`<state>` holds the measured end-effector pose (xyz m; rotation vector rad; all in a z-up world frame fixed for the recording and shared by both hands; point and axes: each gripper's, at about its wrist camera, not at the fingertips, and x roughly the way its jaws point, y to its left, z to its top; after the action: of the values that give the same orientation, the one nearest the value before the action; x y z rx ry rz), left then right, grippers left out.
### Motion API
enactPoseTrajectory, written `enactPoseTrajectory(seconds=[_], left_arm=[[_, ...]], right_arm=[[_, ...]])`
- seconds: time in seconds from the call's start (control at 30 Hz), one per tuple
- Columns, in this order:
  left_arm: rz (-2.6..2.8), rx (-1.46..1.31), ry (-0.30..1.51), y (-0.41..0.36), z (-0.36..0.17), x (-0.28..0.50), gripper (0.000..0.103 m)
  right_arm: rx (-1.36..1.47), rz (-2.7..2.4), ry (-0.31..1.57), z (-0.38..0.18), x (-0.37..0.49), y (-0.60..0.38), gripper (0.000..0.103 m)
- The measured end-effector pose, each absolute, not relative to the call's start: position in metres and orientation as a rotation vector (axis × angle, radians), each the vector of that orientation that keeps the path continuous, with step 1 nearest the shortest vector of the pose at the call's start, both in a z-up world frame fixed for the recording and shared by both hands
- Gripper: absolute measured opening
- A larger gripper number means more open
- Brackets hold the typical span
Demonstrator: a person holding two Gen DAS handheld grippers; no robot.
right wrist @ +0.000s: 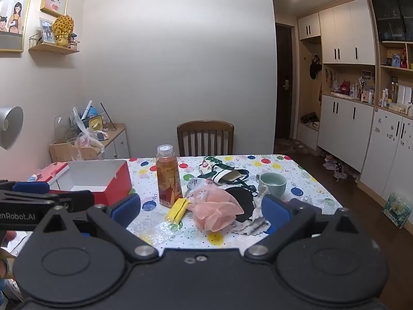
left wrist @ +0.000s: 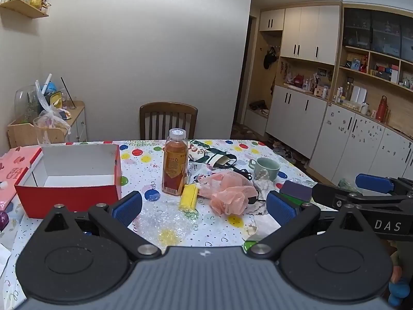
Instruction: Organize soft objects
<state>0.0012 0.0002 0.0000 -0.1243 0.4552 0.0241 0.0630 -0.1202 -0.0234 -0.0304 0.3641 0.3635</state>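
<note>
A pink mesh pouf lies mid-table with a yellow sponge at its left. A black eye mask and a white lacy cloth lie at its right. Behind them sits a green-and-white striped pouch. An open red box, white inside, stands at the left with nothing showing in it. My left gripper and right gripper hover side by side over the near edge. Both are open, with nothing between their blue pads.
An orange drink bottle stands upright just left of the sponge. A green mug sits at the right, and a purple block lies nearer. Bubble wrap covers the spotted tablecloth. A wooden chair stands behind the table.
</note>
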Motion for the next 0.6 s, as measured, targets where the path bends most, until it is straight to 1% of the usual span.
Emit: enactPoseTrajectory(seconds=[0.6], left_arm=[[0.029,-0.131,0.444,0.002,-0.001,-0.003,0.103]], right_arm=[[-0.026,0.365,0.372,-0.023,0.061,-0.120,0.100]])
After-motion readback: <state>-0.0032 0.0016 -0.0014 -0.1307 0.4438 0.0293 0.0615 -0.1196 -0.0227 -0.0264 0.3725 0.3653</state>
